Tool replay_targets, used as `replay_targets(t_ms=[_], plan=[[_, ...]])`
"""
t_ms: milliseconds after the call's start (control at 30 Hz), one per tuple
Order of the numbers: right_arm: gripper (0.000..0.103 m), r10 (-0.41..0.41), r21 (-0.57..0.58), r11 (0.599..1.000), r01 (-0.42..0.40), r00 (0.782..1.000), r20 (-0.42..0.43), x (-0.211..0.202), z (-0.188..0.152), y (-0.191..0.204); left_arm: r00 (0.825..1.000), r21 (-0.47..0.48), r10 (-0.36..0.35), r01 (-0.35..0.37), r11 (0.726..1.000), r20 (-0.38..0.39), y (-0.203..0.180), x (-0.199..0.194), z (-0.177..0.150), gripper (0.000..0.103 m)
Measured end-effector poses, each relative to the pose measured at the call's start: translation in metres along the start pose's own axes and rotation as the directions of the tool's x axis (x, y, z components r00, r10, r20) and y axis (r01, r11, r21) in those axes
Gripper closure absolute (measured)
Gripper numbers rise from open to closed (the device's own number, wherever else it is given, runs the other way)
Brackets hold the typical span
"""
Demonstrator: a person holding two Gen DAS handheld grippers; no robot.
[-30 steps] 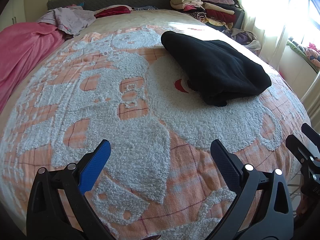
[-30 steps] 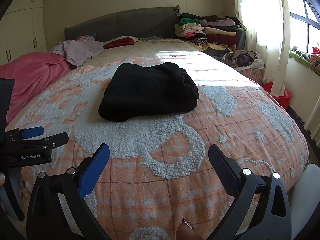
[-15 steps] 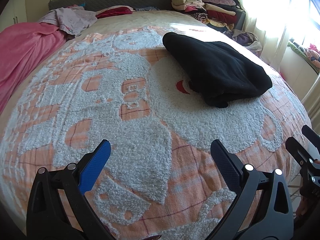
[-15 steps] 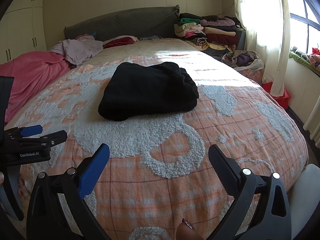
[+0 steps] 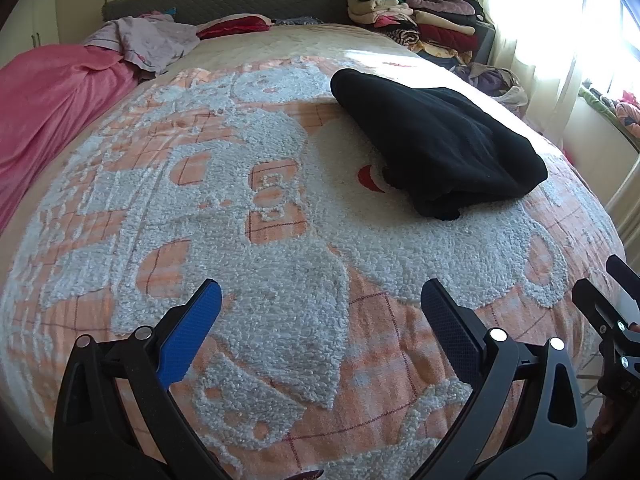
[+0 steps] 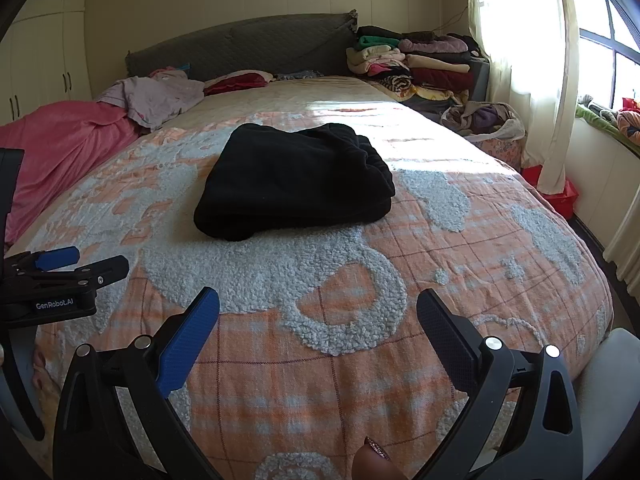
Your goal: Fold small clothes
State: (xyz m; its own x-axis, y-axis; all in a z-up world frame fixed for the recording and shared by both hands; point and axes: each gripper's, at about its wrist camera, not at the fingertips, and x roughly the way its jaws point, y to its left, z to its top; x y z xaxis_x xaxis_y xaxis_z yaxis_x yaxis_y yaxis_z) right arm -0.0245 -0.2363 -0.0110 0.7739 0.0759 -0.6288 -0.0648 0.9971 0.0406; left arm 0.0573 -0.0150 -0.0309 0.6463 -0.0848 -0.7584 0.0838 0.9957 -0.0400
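Two grippers hang wide open and empty over the near end of the bed [image 6: 460,248]: the left gripper [image 5: 320,316] and the right gripper [image 6: 318,312], neither touching any cloth. Over the last second little has changed except that the left gripper has drifted slightly, so the black garment [image 6: 296,184] sits a touch lower in its view. That garment lies folded in a thick bundle mid-bed, well ahead of both grippers, which suggests this piece is done and another comes next.

Matt black fleece garment [image 6: 294,184] on rough, nubbly woven bedspread [image 6: 400,300].
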Motion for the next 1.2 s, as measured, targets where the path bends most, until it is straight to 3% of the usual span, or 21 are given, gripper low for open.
replay_targets(t_ms=[600,733,833,900,967,1067,1133,1200], plan=[[0.005,-0.06,0.029,0.998,0.06,0.998,-0.017,0.001,-0.001,-0.009,0.997,-0.004,0.071,-0.07,0.998,0.014,-0.002,-0.005,0.001,0.009],[0.005,-0.159,0.082,0.984,0.158,0.987,0.004,-0.007,-0.003,-0.029,0.996,-0.062,0.075,-0.072,0.995,0.04,0.011,-0.012,0.006,0.009],[0.005,-0.258,0.191,0.948,0.253,0.966,-0.001,-0.018,-0.01,-0.068,0.996,-0.133,0.057,-0.047,0.99,0.072,0.036,-0.022,0.016,0.009],[0.005,-0.333,0.274,0.904,0.327,0.943,-0.027,-0.029,-0.018,-0.106,0.992,-0.196,0.075,-0.054,0.979,0.098,0.065,-0.029,0.028,0.009],[0.005,-0.425,0.35,0.838,0.418,0.903,-0.061,-0.041,-0.029,-0.152,0.986,-0.273,0.125,-0.091,0.958,0.107,0.107,-0.034,0.042,0.009],[0.005,-0.567,0.449,0.68,0.58,0.804,-0.18,-0.059,-0.052,-0.242,0.97,-0.374,0.232,-0.191,0.907,0.068,0.194,-0.036,0.059,0.009],[0.005,-0.625,0.511,0.549,0.661,0.731,-0.274,-0.07,-0.074,-0.31,0.935,-0.415,0.354,-0.316,0.853,0.018,0.26,-0.039,0.064,0.009],[0.005,-0.651,0.548,0.413,0.728,0.656,-0.382,-0.077,-0.099,-0.376,0.888,-0.461,0.459,-0.42,0.782,-0.032,0.328,-0.044,0.064,0.009]])
